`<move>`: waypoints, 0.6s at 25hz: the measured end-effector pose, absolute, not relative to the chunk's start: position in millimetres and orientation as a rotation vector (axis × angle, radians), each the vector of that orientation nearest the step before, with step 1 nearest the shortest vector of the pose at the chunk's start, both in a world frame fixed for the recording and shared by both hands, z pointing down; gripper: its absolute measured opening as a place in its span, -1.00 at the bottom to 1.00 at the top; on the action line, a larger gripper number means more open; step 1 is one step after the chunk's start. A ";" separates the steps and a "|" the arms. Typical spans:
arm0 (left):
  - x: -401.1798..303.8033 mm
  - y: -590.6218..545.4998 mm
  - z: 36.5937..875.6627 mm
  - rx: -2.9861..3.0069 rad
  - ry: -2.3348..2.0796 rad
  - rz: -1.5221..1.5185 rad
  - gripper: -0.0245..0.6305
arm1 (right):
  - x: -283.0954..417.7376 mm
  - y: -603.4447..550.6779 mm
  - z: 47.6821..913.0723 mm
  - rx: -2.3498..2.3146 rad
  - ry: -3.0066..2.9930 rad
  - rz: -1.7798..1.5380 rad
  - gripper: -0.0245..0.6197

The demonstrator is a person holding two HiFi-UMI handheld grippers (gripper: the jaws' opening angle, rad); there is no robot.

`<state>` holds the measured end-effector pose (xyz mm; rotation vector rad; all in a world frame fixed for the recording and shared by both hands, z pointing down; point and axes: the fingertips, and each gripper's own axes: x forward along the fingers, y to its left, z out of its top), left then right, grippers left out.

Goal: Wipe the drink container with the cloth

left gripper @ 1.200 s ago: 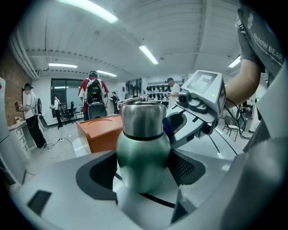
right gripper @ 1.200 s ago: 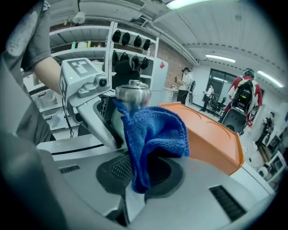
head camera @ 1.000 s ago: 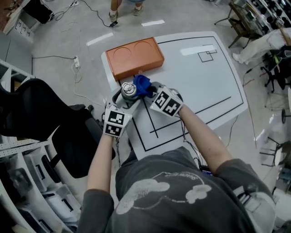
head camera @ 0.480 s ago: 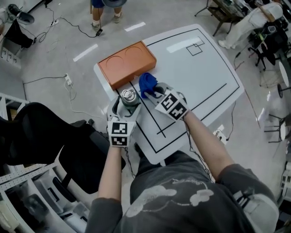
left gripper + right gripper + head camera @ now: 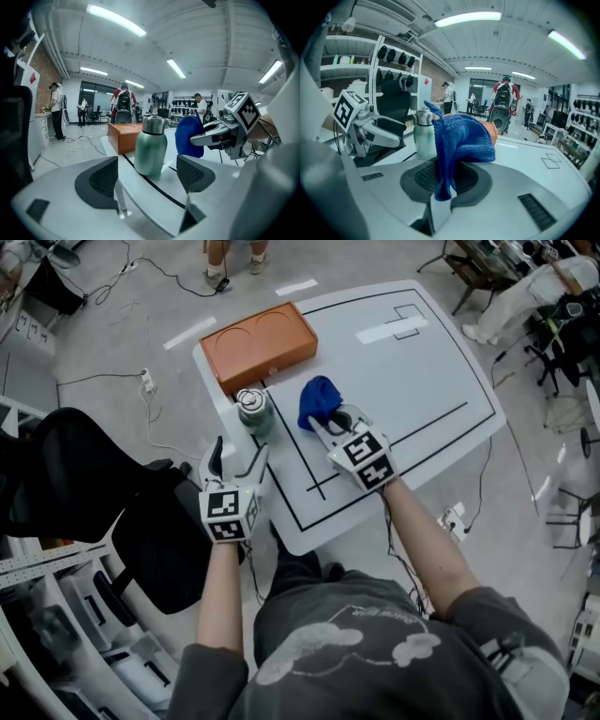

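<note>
A green steel drink bottle stands upright by the white table's left corner. My left gripper sits just short of it, off the table's edge. Its jaws have just been opening; they are open with nothing between them. In the left gripper view the bottle stands beyond the dark pads. My right gripper is to the bottle's right, shut on a blue cloth that bunches above its jaws. In the right gripper view the cloth hangs from the shut jaws, with the bottle behind it on the left.
An orange box with two round recesses lies behind the bottle at the table's far-left edge. Black lines mark the white table. A black chair stands left of the table. Cables run over the floor, and people stand farther off.
My left gripper let go of the bottle and drew back toward me. The right gripper carried the cloth away from the bottle, to the right.
</note>
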<state>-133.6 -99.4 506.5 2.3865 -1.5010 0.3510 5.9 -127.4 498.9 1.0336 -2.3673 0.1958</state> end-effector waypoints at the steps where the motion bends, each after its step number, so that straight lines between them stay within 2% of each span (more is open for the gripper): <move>1: -130.9 -92.0 503.0 2.386 -1.514 0.348 0.22 | 9.3 -119.9 494.8 1.045 -2.388 0.222 -0.79; 9: -96.6 -29.7 474.5 2.406 -1.570 0.301 0.15 | 39.0 -50.8 459.0 1.082 -2.518 0.274 -0.79; 11: -85.2 -13.3 466.3 2.421 -1.575 0.293 0.02 | 47.9 -32.0 450.1 1.085 -2.534 0.249 -0.79; 13: -74.3 3.1 458.6 2.431 -1.590 0.281 -0.21 | 58.6 -13.6 444.4 1.087 -2.536 0.228 -0.79; 15: -64.9 20.4 452.5 2.435 -1.603 0.269 -0.33 | 68.1 6.0 439.8 1.084 -2.541 0.216 -0.79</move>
